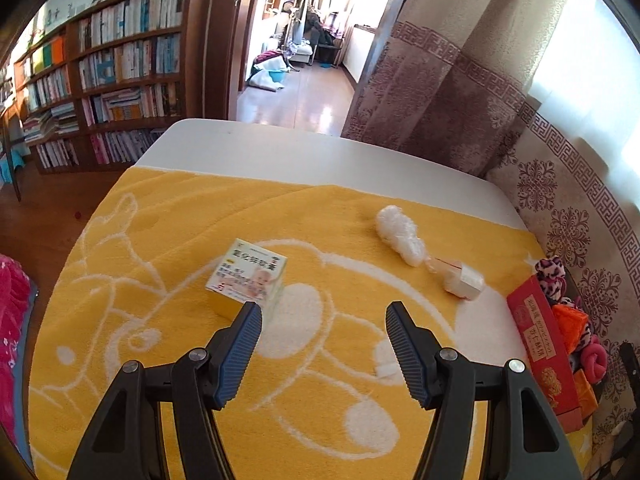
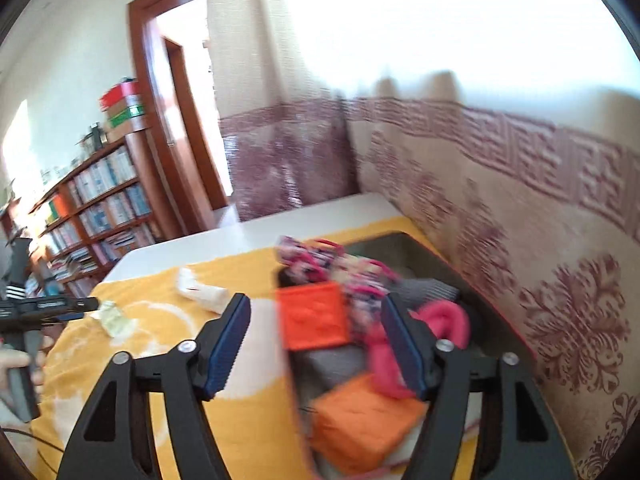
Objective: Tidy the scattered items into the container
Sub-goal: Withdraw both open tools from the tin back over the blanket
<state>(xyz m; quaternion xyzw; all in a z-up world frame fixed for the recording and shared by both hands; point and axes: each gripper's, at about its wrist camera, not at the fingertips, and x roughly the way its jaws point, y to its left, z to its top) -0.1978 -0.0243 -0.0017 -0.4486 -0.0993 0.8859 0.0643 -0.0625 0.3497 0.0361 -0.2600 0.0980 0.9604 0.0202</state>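
Both our claws hang apart and empty, left gripper [image 1: 323, 312] nosing toward the medicine box [image 1: 248, 272] for pickup, right gripper [image 2: 314, 308] over the red container [image 1: 544, 348].

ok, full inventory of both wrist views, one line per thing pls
medicine box: 1, yellow-white, on towel just ahead of left tongs
fluffy tuft: 1, white, on towel, far right
wrapped packet: 1, white, on towel near the tuft
container: 1, red box, table's right edge
orange blocks: 2, inside container
pink cloth: 1, inside container
patterned fabric: 1, pink-white, container's far end
towel: 1, yellow
table: 1, white
bookshelf: 1, brown, background
left tongs: open, empty
right tongs: open, over container
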